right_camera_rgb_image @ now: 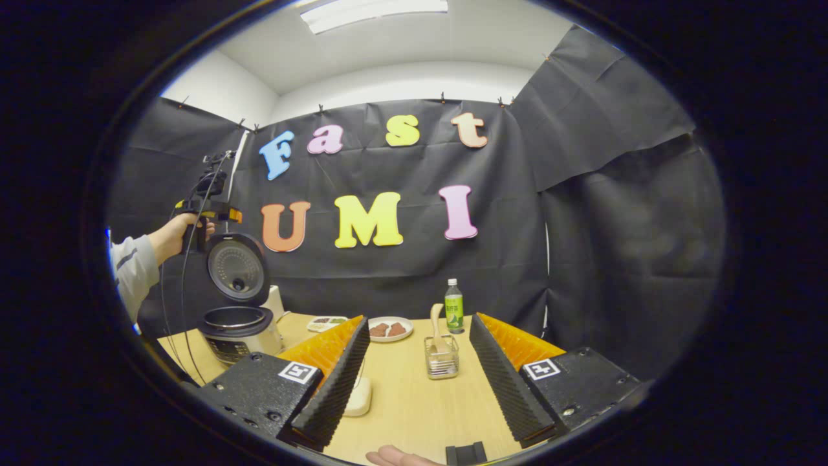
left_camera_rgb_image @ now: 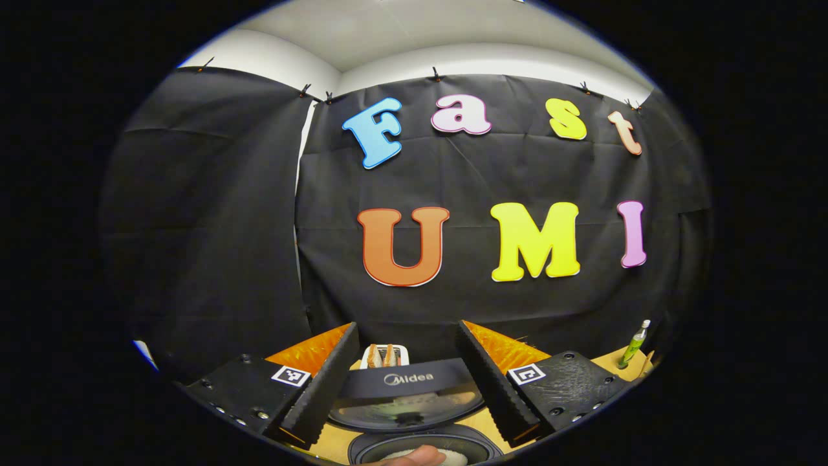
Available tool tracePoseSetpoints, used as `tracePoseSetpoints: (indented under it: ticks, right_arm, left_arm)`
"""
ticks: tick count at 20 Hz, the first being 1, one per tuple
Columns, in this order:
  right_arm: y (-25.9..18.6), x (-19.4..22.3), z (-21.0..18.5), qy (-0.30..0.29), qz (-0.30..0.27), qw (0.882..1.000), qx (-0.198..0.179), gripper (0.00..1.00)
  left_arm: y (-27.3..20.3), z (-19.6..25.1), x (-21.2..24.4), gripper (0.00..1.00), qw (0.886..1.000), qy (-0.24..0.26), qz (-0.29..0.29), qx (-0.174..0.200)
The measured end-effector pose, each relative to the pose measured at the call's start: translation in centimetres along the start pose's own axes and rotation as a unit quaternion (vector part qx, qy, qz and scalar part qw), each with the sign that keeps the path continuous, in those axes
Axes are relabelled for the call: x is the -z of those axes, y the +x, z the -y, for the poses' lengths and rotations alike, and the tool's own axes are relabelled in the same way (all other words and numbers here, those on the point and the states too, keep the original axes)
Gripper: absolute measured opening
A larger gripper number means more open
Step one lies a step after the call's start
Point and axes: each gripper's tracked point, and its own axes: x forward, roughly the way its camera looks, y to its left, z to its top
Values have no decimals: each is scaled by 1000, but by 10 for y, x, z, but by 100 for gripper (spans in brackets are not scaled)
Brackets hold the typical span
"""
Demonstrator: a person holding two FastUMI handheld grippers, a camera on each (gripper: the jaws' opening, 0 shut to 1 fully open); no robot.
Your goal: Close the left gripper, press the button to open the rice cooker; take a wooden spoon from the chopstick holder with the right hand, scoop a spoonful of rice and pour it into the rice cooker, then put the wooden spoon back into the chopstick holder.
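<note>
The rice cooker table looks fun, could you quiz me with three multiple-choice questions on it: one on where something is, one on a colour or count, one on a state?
1. Where is the wooden spoon?
A. in the chopstick holder
B. inside the rice cooker
C. lying flat on the table

2. What colour is the label on the bottle?
A. red
B. green
C. blue

3. What state is the rice cooker lid in?
A. shut
B. lying on the table
C. raised open

Answers:
1 A, the spoon stands upright in the wire holder, between the right hand-held gripper fingers in its view.
2 B, a green label wraps the bottle.
3 C, the lid stands upright above the open pot.
</note>
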Motion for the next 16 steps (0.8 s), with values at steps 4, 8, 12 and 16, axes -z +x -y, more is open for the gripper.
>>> tracePoseSetpoints:
  ticks: [4,8,12,16]
  right_arm:
    - [1,1,6,14,4,1000,8,100]
    - [-11,-3,-3,0,15,1000,14,94]
    - [-23,-4,-10,-13,13,1000,9,100]
    - [-38,-12,-13,-25,23,999,14,94]
  left_arm:
    - [26,9,15,96,999,-30,-13,10]
    - [32,3,36,97,999,-6,-33,-17]
    - [13,7,43,100,998,-11,-54,-15]
    - [-16,13,47,100,999,-13,-48,-10]
